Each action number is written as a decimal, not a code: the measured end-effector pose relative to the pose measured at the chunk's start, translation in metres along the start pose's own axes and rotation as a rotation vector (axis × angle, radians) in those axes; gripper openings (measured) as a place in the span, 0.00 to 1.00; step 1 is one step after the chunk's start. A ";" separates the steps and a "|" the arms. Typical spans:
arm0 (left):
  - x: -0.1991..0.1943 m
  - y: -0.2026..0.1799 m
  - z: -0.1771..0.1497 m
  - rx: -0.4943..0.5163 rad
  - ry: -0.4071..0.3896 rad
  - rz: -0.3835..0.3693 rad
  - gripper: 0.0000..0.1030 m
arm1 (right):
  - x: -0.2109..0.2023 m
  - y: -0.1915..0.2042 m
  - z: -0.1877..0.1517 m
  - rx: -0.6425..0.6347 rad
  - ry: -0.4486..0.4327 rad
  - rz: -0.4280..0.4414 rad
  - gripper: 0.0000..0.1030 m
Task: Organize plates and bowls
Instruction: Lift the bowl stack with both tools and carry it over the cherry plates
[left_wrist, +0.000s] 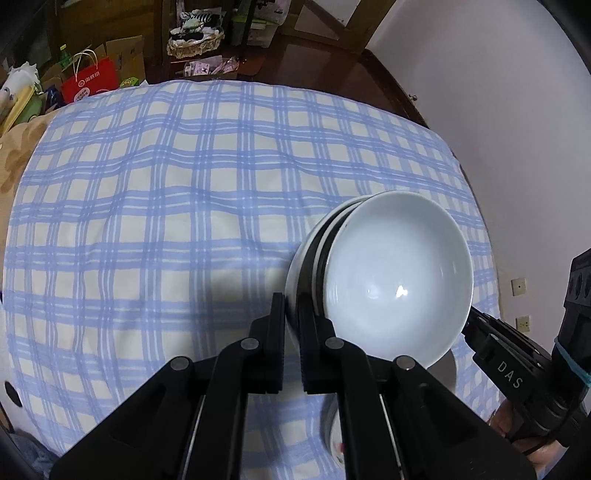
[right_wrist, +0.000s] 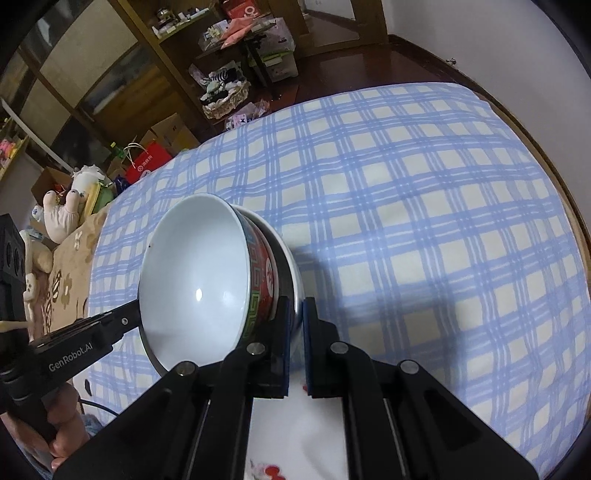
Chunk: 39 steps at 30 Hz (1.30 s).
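Two tongs (left_wrist: 291, 314) (right_wrist: 294, 317) on one plate's (left_wrist: 295, 266) rim (one bowl (left_wrist: 399, 273) aboard).

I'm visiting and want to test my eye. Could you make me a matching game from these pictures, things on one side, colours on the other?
Things:
1. bowl's inside
2. bowl's outside
3. tablecloth
4. shopping bag

Colours:
A. blue and white checks
B. plain red
C. plain white
D. red with a green patterned band

Pairs: 1-C, 2-D, 3-A, 4-B
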<state>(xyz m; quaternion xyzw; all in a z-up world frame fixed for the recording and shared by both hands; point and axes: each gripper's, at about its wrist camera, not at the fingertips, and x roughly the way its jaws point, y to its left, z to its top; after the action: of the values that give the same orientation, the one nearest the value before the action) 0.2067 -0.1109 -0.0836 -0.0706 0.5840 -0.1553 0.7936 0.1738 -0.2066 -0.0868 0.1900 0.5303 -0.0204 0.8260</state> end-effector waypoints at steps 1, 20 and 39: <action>-0.003 -0.002 -0.003 0.003 -0.003 -0.003 0.06 | -0.005 0.000 -0.003 -0.006 -0.003 -0.006 0.07; -0.029 -0.057 -0.071 0.076 0.026 -0.051 0.06 | -0.077 -0.040 -0.074 0.076 -0.025 -0.078 0.07; 0.022 -0.080 -0.100 0.154 0.131 0.002 0.05 | -0.048 -0.086 -0.113 0.166 0.000 -0.099 0.07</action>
<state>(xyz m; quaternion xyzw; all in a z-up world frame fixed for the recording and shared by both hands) 0.1043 -0.1862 -0.1109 0.0015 0.6209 -0.2034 0.7570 0.0347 -0.2563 -0.1107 0.2315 0.5357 -0.1051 0.8052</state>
